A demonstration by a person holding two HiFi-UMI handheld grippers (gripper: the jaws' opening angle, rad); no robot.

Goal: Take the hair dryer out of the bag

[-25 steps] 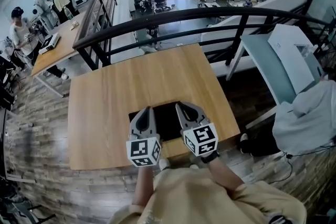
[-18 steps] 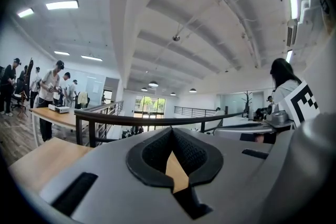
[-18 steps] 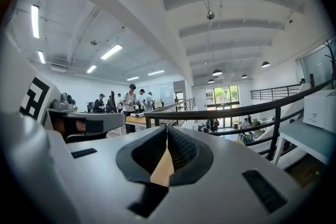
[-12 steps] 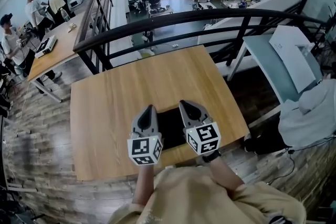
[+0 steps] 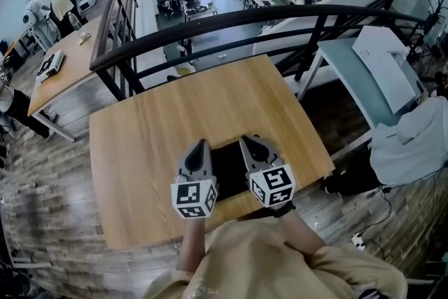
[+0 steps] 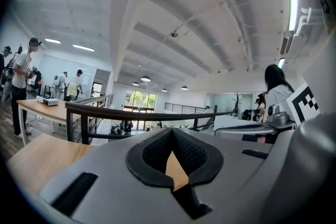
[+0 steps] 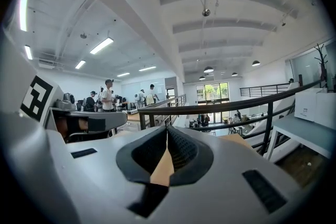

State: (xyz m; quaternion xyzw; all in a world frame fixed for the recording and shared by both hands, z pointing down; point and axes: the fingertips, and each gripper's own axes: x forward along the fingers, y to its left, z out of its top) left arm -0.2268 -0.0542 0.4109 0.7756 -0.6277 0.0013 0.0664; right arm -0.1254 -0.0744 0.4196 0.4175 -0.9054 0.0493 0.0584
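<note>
A flat black bag (image 5: 228,163) lies on the wooden table (image 5: 161,126) near its front edge. No hair dryer shows in any view. My left gripper (image 5: 201,144) hovers over the bag's left part, jaws shut and empty. My right gripper (image 5: 247,141) sits over the bag's right part, also shut with nothing in it. In the left gripper view the left gripper (image 6: 171,132) has its pads pressed together, with only bare tabletop showing past them. The right gripper view shows the right gripper (image 7: 166,131) in the same state. Both point roughly level across the table.
A black railing (image 5: 231,17) runs just beyond the table's far edge, with a drop to a lower floor behind it. A white desk (image 5: 371,73) stands to the right, and a grey cloth heap (image 5: 413,143) beside it. People work at a table (image 5: 52,70) at far left.
Both grippers have shifted slightly over the bag, so the left one now covers more of it. Their jaws stay shut. The head view has swung a little.
</note>
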